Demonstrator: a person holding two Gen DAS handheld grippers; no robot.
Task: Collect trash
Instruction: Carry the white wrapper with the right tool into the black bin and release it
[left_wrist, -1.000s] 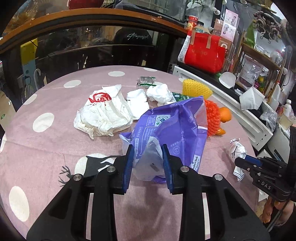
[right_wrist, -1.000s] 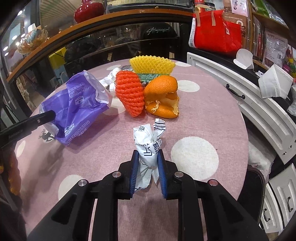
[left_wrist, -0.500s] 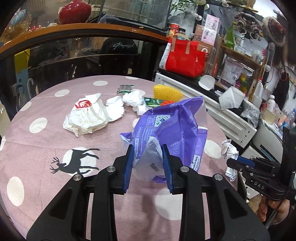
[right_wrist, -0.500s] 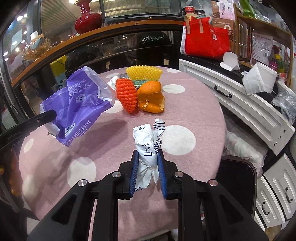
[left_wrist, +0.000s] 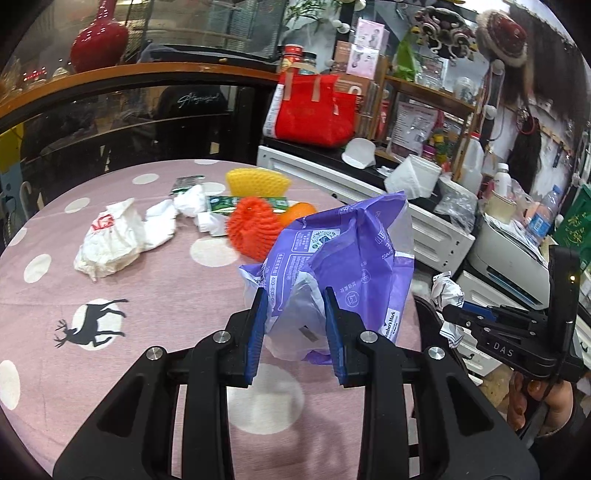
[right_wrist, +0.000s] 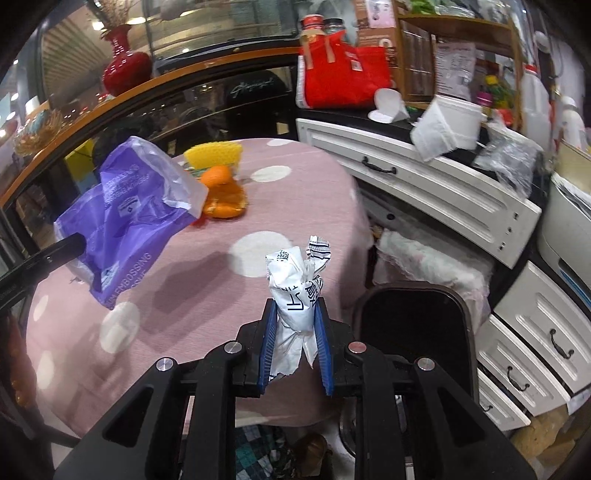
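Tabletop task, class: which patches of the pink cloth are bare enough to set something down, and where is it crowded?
Bare: the near stretch around the deer print, below the white bag; also the right edge by the white dot. Crowded: the far side, where tissues, yellow net, orange net and orange peel cluster.

Orange peel (right_wrist: 224, 199) half behind bag (right_wrist: 129, 218)

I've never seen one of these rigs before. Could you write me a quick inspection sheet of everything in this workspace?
Surface: round pink tablecloth with white dots and a deer print.
Job's things: purple plastic bag and crumpled wrapper, both lifted; white crumpled bags, orange net, yellow net, orange peel on the table.
Clutter: red tote bag, bottles, papers on the counter.
Grippers: left gripper clamps the purple bag; right gripper clamps the wrapper.
Cables: nothing seen.
Surroundings: white drawers, dark bin, red vase.
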